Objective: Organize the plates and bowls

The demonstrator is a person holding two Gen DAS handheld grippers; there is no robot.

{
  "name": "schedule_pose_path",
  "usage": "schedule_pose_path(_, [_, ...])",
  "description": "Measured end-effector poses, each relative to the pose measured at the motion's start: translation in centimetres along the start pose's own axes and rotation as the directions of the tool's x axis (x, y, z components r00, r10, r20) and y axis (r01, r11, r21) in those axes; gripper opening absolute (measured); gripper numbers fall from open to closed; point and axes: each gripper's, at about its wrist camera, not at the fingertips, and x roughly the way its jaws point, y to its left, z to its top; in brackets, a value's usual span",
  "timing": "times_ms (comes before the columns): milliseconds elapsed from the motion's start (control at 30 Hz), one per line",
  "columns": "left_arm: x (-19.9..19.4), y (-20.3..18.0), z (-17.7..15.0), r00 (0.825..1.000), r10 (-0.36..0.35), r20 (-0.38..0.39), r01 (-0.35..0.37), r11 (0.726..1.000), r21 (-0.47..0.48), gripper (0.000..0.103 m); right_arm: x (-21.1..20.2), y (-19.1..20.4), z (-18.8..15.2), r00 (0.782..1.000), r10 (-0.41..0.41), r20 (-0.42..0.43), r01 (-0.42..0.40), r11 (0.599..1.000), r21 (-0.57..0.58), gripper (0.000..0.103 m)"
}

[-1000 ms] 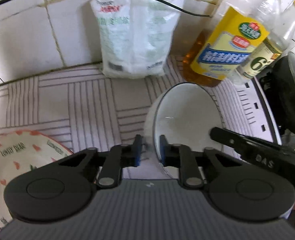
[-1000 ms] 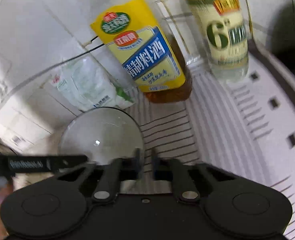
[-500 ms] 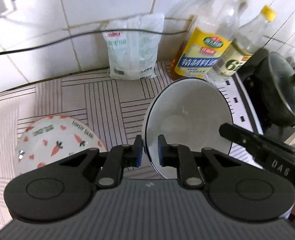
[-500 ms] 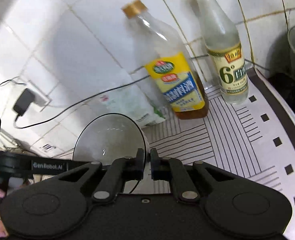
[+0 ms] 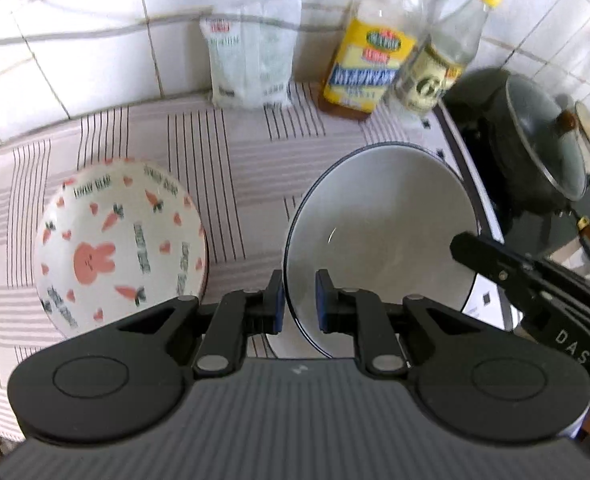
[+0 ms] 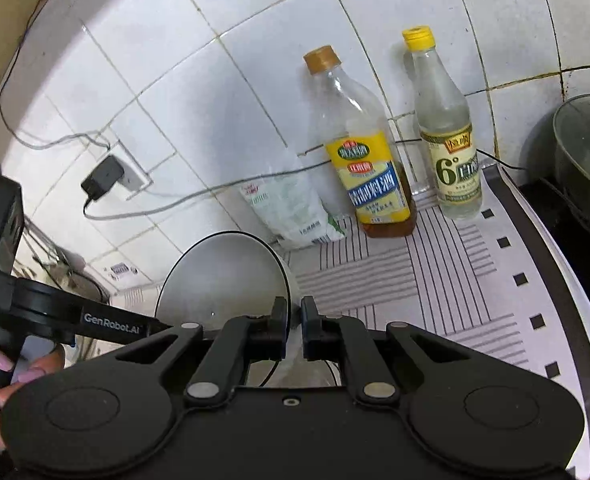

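A white bowl with a dark rim [image 5: 379, 232] is held in the air above the striped counter cloth [image 5: 231, 168]. My left gripper [image 5: 299, 300] is shut on its near left rim. My right gripper [image 6: 293, 320] is shut on the opposite rim of the same bowl [image 6: 223, 276]; its finger also shows in the left wrist view [image 5: 495, 264]. A bowl printed with carrots and a pink rabbit [image 5: 119, 244] sits on the cloth to the left of the held bowl.
Against the tiled wall stand a white bag [image 5: 251, 56], a yellow-labelled bottle [image 5: 371, 60] and a clear bottle with a yellow cap [image 5: 443, 64]. A dark pot with a glass lid [image 5: 535, 148] sits on the stove at right. A cable and wall plug [image 6: 107, 178] hang at left.
Both grippers have lifted the white bowl up and back from the wall. The bottles and bag look farther away, and the whole carrot bowl has come into view.
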Motion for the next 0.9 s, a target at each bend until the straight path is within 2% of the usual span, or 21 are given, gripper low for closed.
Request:
schedule_pose_path(200, [1.8,0.0,-1.7,0.999,0.008,-0.054,-0.008,1.0,0.0,0.014,0.3,0.1,-1.9,0.999,-0.038,-0.025,0.037,0.998,-0.043,0.01])
schedule_pose_path(400, [3.2,-0.6,-2.6,0.997,0.042,-0.066,-0.039,0.998,0.04,0.015,1.3,-0.5,-3.0,0.998,-0.06,-0.036,0.059,0.998,-0.038,0.01])
schedule_pose_path(600, [4.9,-0.7,-3.0,0.989,0.063,-0.135,-0.056,0.997,0.053,0.015,2.4,0.1,-3.8,0.993,-0.101,-0.055,0.094,0.989,-0.115,0.009])
schedule_pose_path(900, [6.3,-1.4,-3.7,0.977,0.105,-0.186,-0.092,0.993,0.076,0.026,3.8,1.0,-5.3,0.986,-0.157,-0.06,0.138,0.96,-0.245,0.008])
